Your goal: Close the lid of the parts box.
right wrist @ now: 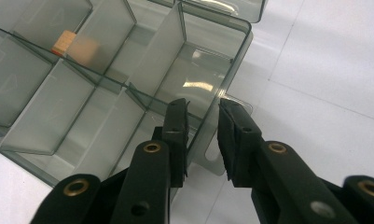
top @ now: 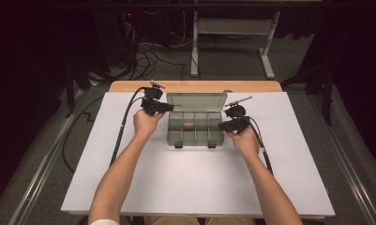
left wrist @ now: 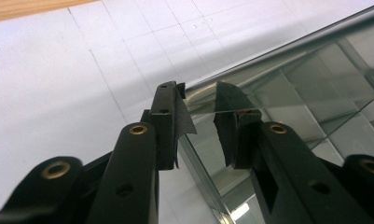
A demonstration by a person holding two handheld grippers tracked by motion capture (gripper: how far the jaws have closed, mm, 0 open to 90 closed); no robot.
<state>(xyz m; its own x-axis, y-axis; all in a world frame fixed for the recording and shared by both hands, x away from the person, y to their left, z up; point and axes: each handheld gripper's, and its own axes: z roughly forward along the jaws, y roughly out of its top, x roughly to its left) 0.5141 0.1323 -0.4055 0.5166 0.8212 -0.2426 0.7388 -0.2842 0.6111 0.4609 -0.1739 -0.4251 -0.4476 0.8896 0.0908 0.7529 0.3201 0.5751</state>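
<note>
The left gripper sits at the far left corner of the clear compartment box, where the raised lid meets the tray. In the left gripper view its jaws stand narrow, one each side of the lid's thin edge; a gap shows at the left pad, and whether the right pad presses the plastic is hard to make out. The right gripper is at the box's right end wall. In the right gripper view its jaws are also narrow and straddle that wall, one inside the end compartment and one outside above a small tab; I cannot tell if the pads bite on it.

The tinted plastic blurs what lies behind it. A small brown block rests in a middle compartment, its shape soft through the dividers in the right gripper view. The person's forearms are cut off at the near edge of the high view.

The box stands at the far middle of a white sheet on a wooden table. Beyond it, grey floor, tangled cables, a white desk frame and dark surroundings.

Counted: two grippers, one box, one lid, one block, two latches on the near edge.
</note>
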